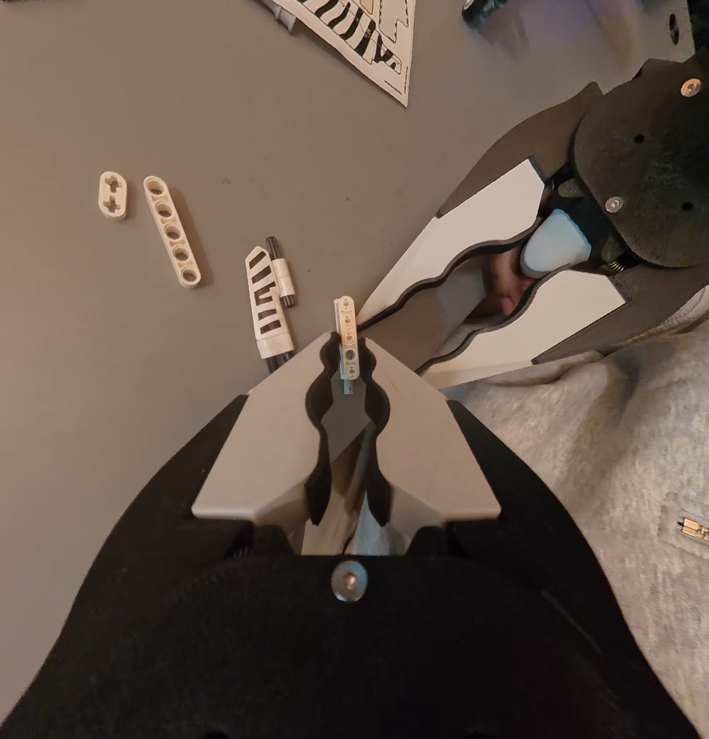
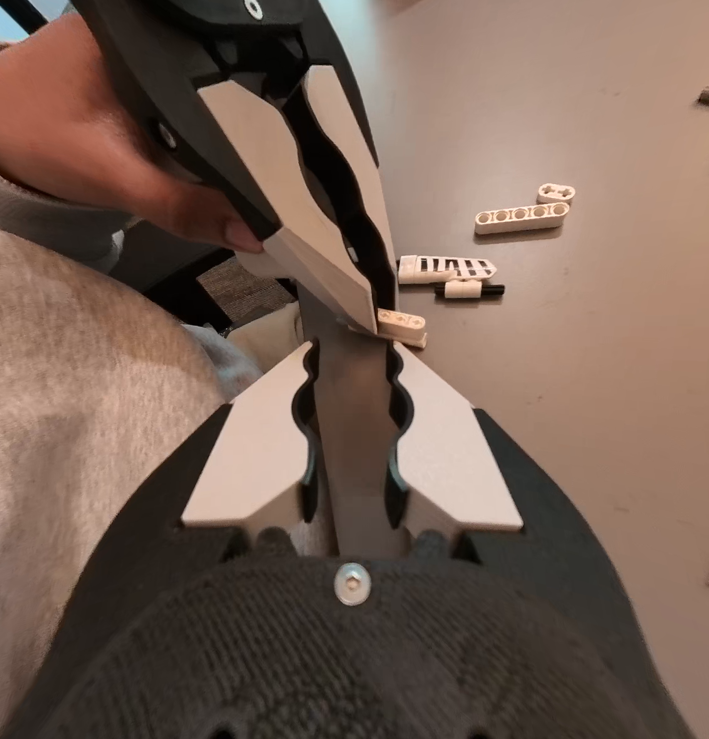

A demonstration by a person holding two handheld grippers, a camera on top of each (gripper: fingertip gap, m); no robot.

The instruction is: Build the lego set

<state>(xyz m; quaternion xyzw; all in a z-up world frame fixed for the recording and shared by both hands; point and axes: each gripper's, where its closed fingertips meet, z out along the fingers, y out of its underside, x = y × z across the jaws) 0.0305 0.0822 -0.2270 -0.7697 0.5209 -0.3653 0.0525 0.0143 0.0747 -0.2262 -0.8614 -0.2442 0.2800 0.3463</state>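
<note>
My left gripper [image 1: 347, 338] is shut on a small white beam assembly [image 1: 347, 340] with a pale blue pin and holds it above the table's near edge. The same assembly [image 2: 401, 320] shows in the right wrist view, sticking out of the left gripper's tips [image 2: 379, 318]. My right gripper [image 2: 353, 346] is open and empty, with its tips just short of the assembly. It also shows in the left wrist view [image 1: 393, 346], coming in from the right.
On the grey table [image 1: 105, 400] lie a five-hole white beam [image 1: 171, 232], a short two-hole beam [image 1: 113, 196], a striped white panel [image 1: 267, 304] and a black axle with a white connector [image 1: 283, 276]. A sticker sheet [image 1: 365, 40] lies farther off. A grey sweatshirt [image 1: 585, 480] is close on the right. Less than 4 cm separates the two grippers' tips.
</note>
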